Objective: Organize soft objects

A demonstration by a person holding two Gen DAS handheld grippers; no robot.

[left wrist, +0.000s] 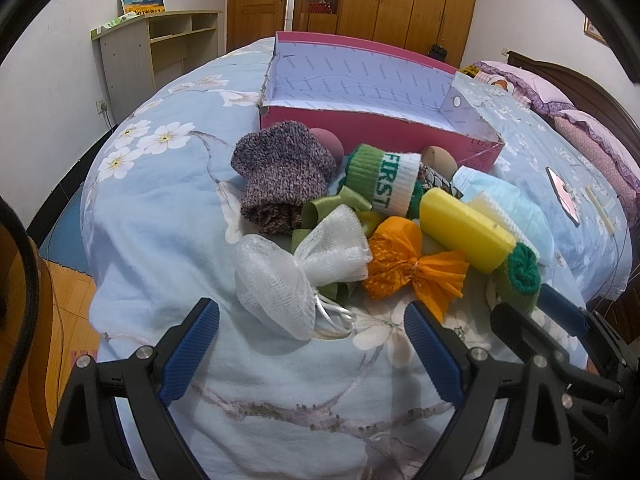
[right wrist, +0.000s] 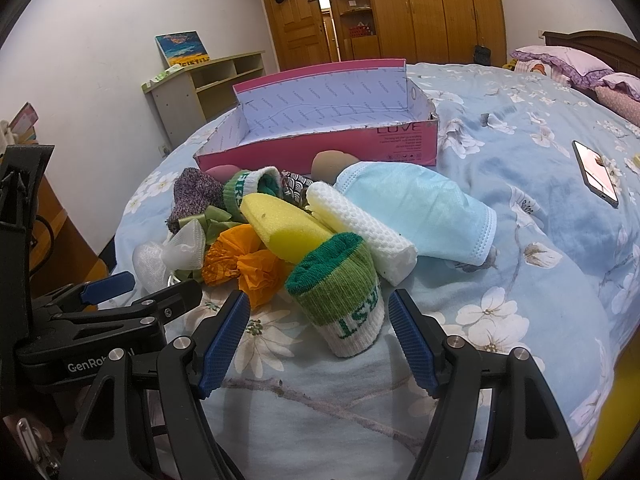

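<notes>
A pile of soft things lies on the blue floral bedspread in front of an open pink box (left wrist: 376, 124) (right wrist: 320, 148). In it are a purple knit sock (left wrist: 280, 176), a green-white sock roll (left wrist: 384, 180), a yellow sponge (left wrist: 464, 228) (right wrist: 288, 228), a white mesh pouch (left wrist: 304, 276), an orange mesh pouch (left wrist: 404, 264), a blue face mask (right wrist: 420, 212), a white waffle cloth (right wrist: 360, 228) and a second green sock roll (right wrist: 340, 296). My left gripper (left wrist: 312, 316) is open just short of the white pouch. My right gripper (right wrist: 318, 308) is open, its fingers either side of the green sock roll.
A phone (right wrist: 596, 172) lies on the bed to the right. Pink pillows (right wrist: 568, 64) sit at the headboard. A low shelf unit (left wrist: 160, 52) stands against the left wall. The bed edge drops to a wooden floor (left wrist: 64, 300) at left.
</notes>
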